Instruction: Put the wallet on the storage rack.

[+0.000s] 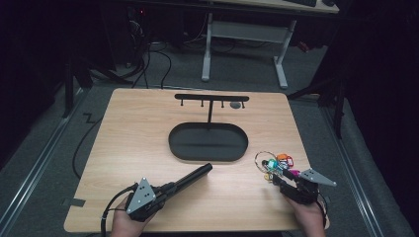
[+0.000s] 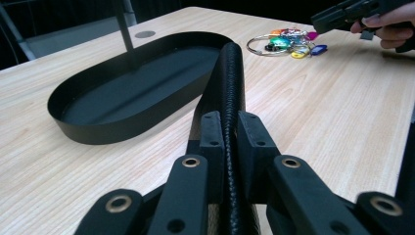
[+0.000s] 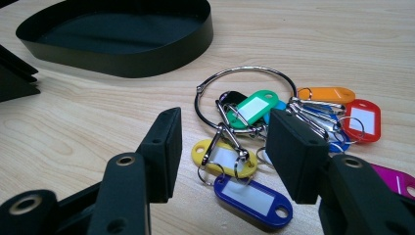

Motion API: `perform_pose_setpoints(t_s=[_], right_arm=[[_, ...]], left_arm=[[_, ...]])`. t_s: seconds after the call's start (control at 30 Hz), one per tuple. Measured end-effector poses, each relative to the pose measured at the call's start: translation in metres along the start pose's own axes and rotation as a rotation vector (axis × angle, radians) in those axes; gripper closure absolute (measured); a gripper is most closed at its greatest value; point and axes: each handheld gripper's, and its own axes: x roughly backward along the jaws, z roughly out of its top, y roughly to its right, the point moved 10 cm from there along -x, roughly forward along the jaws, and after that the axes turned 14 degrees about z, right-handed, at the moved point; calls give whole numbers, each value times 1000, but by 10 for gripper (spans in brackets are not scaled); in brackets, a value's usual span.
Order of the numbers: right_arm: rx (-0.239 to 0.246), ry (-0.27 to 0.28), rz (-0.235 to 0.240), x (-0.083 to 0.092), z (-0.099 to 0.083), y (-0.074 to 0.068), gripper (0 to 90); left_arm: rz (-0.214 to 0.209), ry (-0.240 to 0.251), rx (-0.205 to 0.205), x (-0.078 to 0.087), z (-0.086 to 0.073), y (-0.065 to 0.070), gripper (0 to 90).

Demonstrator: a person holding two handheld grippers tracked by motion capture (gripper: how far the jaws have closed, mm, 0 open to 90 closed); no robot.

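Observation:
My left gripper (image 1: 170,187) is shut on a black textured rod (image 1: 190,178) that lies low over the table and points toward the black oval tray (image 1: 207,154). In the left gripper view both pads press the rod (image 2: 231,73), whose far end reaches the tray's rim (image 2: 122,125). A bunch of coloured key tags (image 1: 279,165) on a large metal ring (image 1: 264,154) lies at the right. My right gripper (image 1: 279,178) is open right at the bunch. In the right gripper view its jaws stand on either side of the yellow and blue tags (image 3: 230,159), touching nothing.
A black T-shaped stand with small hooks (image 1: 211,97) rises from the tray's far side. A small grey disc (image 1: 236,104) lies behind it. Beyond the wooden table (image 1: 128,128) are white desk legs (image 1: 207,49) and cables on the floor.

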Motion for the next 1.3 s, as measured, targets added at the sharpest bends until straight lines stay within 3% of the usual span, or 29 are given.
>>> perform_pose_setpoints(t_s=[0.53, 0.7, 0.83, 1.3], right_arm=[[-4, -12, 8, -2, -2, -1, 481], [-4, -13, 9, -2, -2, -1, 481], [-4, -15, 9, -3, -2, -1, 481], [-5, -17, 13, -4, -3, -1, 480]], left_arm=[[23, 20, 71, -3, -6, -19, 746], [25, 8, 95, -3, -7, -23, 664], [42, -43, 43, -10, -17, -20, 619], [64, -57, -4, -12, -18, -19, 546]])
